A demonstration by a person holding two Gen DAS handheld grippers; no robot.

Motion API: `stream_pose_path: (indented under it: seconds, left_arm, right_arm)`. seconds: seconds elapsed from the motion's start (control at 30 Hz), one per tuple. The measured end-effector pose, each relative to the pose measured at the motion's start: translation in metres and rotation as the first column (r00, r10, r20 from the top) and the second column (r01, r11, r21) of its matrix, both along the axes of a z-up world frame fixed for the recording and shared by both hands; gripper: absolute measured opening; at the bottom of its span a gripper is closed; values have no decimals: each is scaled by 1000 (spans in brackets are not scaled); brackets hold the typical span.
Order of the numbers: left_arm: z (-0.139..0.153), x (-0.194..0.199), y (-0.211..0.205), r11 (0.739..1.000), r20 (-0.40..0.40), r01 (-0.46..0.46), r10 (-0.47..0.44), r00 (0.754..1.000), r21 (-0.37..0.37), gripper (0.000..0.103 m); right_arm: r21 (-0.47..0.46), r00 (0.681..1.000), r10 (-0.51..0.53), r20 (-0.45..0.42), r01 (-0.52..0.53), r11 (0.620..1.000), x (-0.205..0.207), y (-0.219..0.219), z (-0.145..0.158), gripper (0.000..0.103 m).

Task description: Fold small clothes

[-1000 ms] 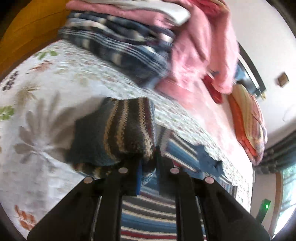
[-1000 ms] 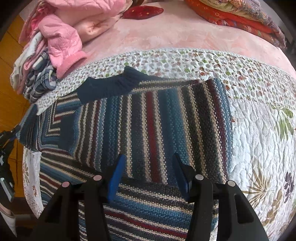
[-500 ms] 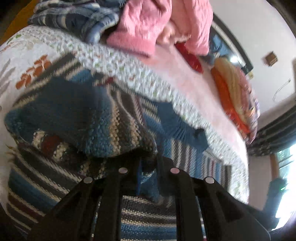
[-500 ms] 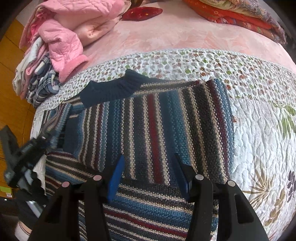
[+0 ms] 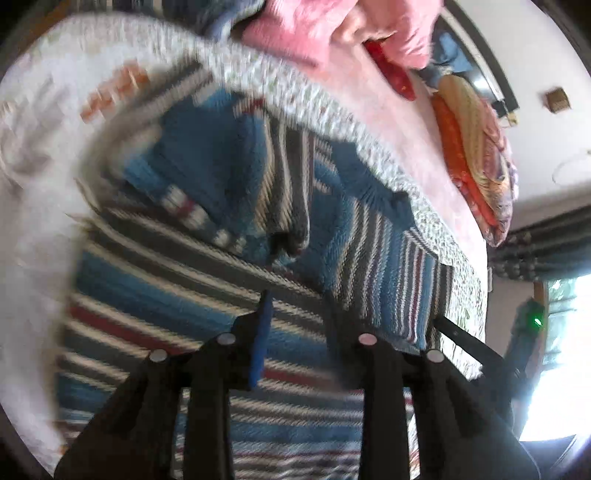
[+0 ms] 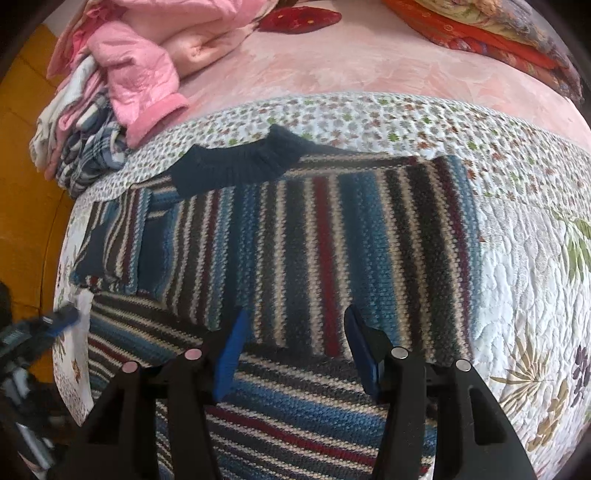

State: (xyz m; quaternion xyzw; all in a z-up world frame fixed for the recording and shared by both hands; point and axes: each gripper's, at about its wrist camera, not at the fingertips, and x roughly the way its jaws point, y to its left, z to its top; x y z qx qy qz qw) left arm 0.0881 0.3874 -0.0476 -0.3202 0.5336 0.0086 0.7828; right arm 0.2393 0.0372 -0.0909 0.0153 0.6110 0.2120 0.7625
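A striped knit sweater (image 6: 332, 229) in blue, black, cream and red lies flat on the quilted bedspread (image 6: 535, 295), its dark blue collar (image 6: 240, 166) toward the far side. Its left sleeve (image 6: 122, 240) is folded in over the body; in the blurred left wrist view this sleeve (image 5: 221, 177) lies loose on the sweater (image 5: 166, 302). My left gripper (image 5: 297, 306) is open just above the sweater, holding nothing. Over the near fold of the sweater my right gripper (image 6: 295, 317) hovers open, with only fabric below its blue pads (image 6: 231, 347).
A pile of clothes with a pink jacket (image 6: 144, 74) and plaid fabric (image 6: 92, 158) sits at the far left of the bed. A red cushion (image 6: 299, 18) and folded orange bedding (image 6: 498, 33) lie at the back. The bed's left edge drops to yellow wood (image 6: 22, 184).
My left gripper carried the sleeve rightward over the sweater body, then opened and let it go. The right gripper has stayed open in place.
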Motion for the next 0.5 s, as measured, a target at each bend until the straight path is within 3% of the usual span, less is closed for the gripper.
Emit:
stream_pose_path:
  seconds: [0.07, 0.17, 0.4, 0.5]
  left_arm:
    - [16, -1, 18, 994, 35, 4, -8, 999, 113, 42]
    - [14, 8, 46, 970, 69, -45, 29, 997, 237, 42]
    - [-56, 36, 82, 965, -80, -28, 51, 996, 263, 40]
    - [-81, 43, 80, 945, -176, 61, -4, 984, 320, 43]
  right_arm:
    - [-1, 1000, 23, 2, -23, 1000, -6, 7, 1, 55]
    - [-9, 997, 72, -2, -72, 997, -16, 22, -1, 55]
    - [-22, 991, 136, -15, -136, 990, -36, 48, -6, 56]
    - [44, 992, 120, -43, -119, 992, -34, 65, -1, 59]
